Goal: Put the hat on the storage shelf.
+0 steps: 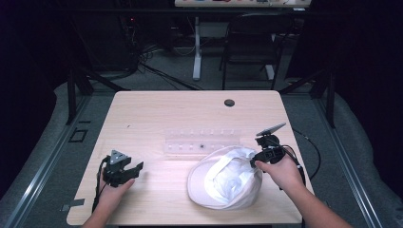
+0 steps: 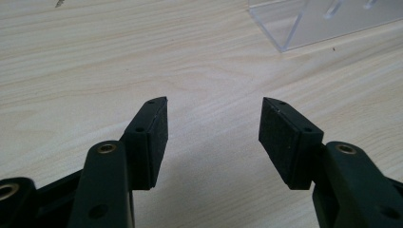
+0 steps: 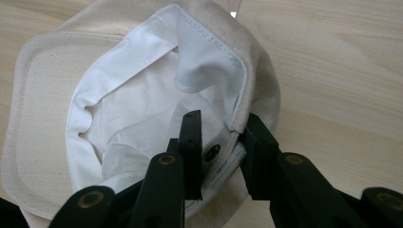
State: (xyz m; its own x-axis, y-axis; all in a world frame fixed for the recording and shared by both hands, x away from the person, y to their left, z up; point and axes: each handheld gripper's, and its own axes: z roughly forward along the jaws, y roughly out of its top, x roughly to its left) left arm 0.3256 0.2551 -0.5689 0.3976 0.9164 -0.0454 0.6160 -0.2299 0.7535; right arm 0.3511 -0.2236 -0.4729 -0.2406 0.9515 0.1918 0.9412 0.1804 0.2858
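A cream cloth cap (image 1: pixel 223 178) lies upside down on the wooden table (image 1: pixel 157 111), its white lining (image 3: pixel 142 109) facing up. My right gripper (image 1: pixel 259 156) is shut on the cap's rear edge, one jaw inside against the lining and the other outside; in the right gripper view the gripper (image 3: pixel 221 142) pinches the fabric near a small metal snap (image 3: pixel 212 152). My left gripper (image 1: pixel 127 171) rests near the table's front left, apart from the cap. In the left gripper view, that gripper (image 2: pixel 214 123) stands open over bare wood with nothing between its fingers.
A clear acrylic rack (image 1: pixel 202 142) stands at the table's middle, just behind the cap; its corner (image 2: pixel 294 28) shows ahead of my left gripper. A round cable hole (image 1: pixel 229 102) sits at the table's far edge. A chair (image 1: pixel 252 42) and desk legs stand beyond.
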